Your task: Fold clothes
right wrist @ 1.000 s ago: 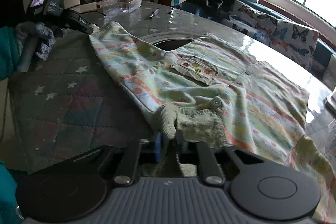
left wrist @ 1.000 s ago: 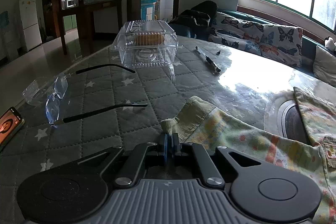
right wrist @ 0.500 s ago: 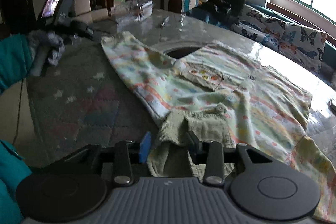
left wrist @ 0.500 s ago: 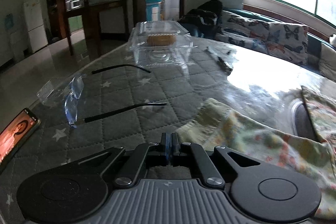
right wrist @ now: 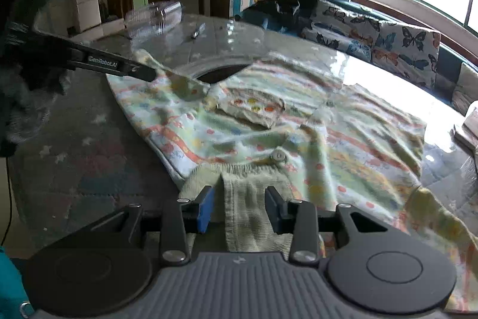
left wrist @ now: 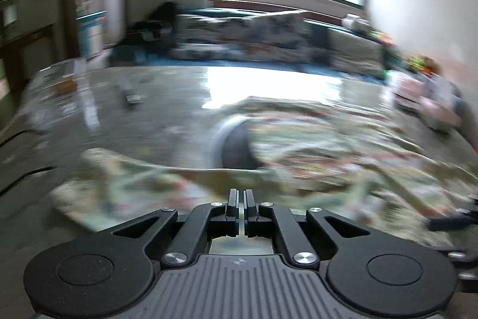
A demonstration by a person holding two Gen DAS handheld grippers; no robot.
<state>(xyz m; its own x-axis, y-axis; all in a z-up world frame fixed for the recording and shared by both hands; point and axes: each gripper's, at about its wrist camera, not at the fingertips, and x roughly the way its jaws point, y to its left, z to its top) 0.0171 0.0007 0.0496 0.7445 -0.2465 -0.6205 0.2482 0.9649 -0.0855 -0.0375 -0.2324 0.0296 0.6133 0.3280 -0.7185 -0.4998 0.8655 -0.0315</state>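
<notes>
Barely begun, judging by the lie of the cloth: shirt [right wrist: 269, 139] spread nearly flat and face up across the middle of the counter [right wrist: 209, 44], chest pocket [right wrist: 254, 109] at the centre, a button [right wrist: 278, 155] just below it towards six o'clock. No finished fold to be seen. Seems to be at the first step, bringing one sleeve [right wrist: 179, 82] in from ten o'clock towards the body. Left tongs [left wrist: 241, 193] pressed together, reaching in from nine o'clock in the right wrist view and, by the look of it, pinching that sleeve's edge, with the cloth rising to the tip; too blurred in the left wrist view to confirm more than a thin pale sliver between the pads. Right tongs [right wrist: 239, 207] spread at six o'clock, having just opened and then narrowed a little, with the ribbed cuff [right wrist: 245, 214] lying loose between the pads and touched by neither. Left to do, as a guess: lay this sleeve across the chest, take up the cuff at six o'clock and fold that sleeve in too, then double the body and square it up. Only one piece of writing readable: white lettering along the left tongs' finger, roughly "GenRobot.AI", some letters unsure. Nothing legible on the shirt, only a dotted print on the pocket.
</notes>
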